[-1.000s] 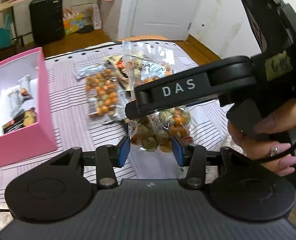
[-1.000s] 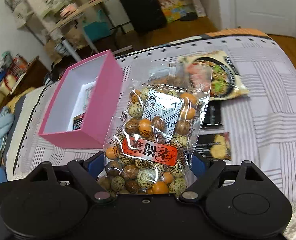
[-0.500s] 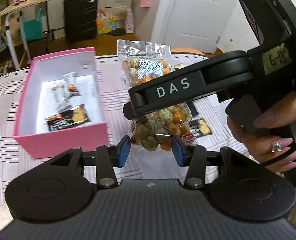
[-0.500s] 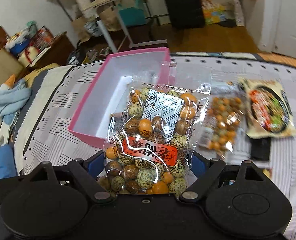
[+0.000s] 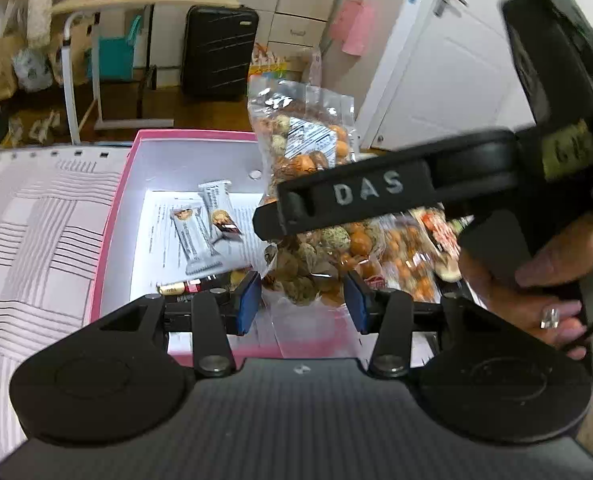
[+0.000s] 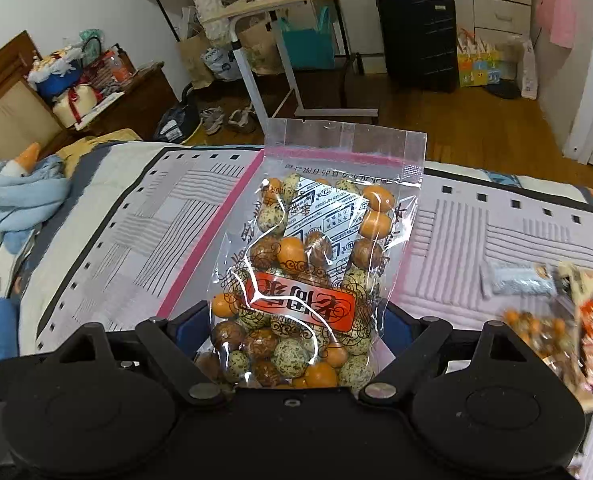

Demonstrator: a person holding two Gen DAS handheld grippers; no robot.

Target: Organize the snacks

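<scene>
My right gripper (image 6: 296,332) has its jaws clenched on the bag (image 6: 308,280) of coated nuts, gripping its lower half with the bag standing upright between them. My left gripper (image 5: 300,300) has its jaws part-way apart and released, the bag's clear bottom edge hanging between the blue pads (image 5: 248,300); I can't tell if they touch it. The bag hangs over the pink box (image 5: 116,208), where bars (image 5: 194,236) lie on paper. The box sits on the bed (image 6: 136,220); more snack packs (image 6: 544,328) lie to its right.
</scene>
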